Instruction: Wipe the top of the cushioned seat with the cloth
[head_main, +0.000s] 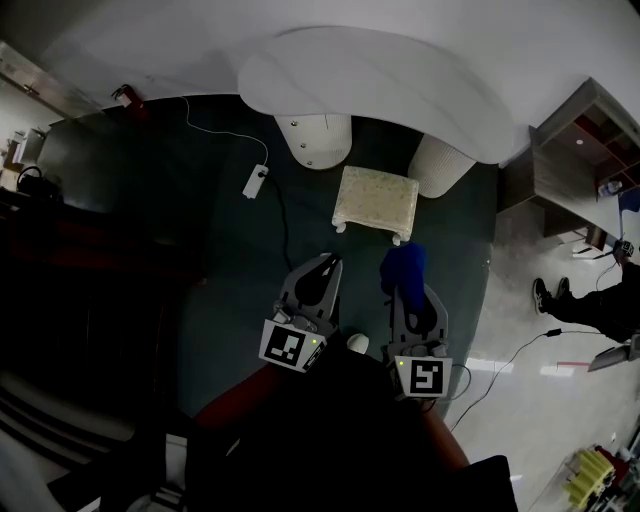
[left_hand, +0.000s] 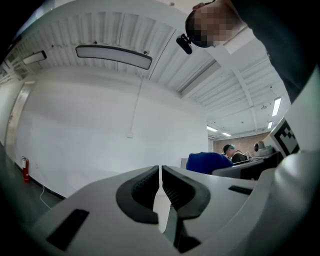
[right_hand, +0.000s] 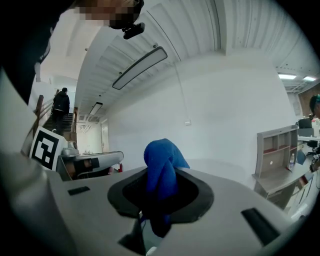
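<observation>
Head view: cushioned seat (head_main: 375, 199), a small cream stool, stands on the dark carpet (head_main: 200, 260) at about twelve o'clock from the two grippers and apart from both. Just beyond it, at twelve, is a white table (head_main: 380, 70) on two round legs. The left gripper (head_main: 328, 264) points toward the seat with nothing in it. The right gripper (head_main: 405, 288) carries the blue cloth (head_main: 404, 266), bunched at its tip and hanging short of the seat's near edge. A white power strip (head_main: 255, 181) with its cable lies at ten o'clock from the seat. A person's shoes (head_main: 548, 293) show on the pale floor at three o'clock.

Left gripper view: the claw is closed to a hairline slit, with nothing between the ribbed pads. The cloth shows as a blue lump at two o'clock from the tips, against a white wall.

Right gripper view: the claw is clamped on the cloth, which rises in a folded bunch above the pads and trails down between them. A grey shelf unit (right_hand: 275, 155) stands at three o'clock.
</observation>
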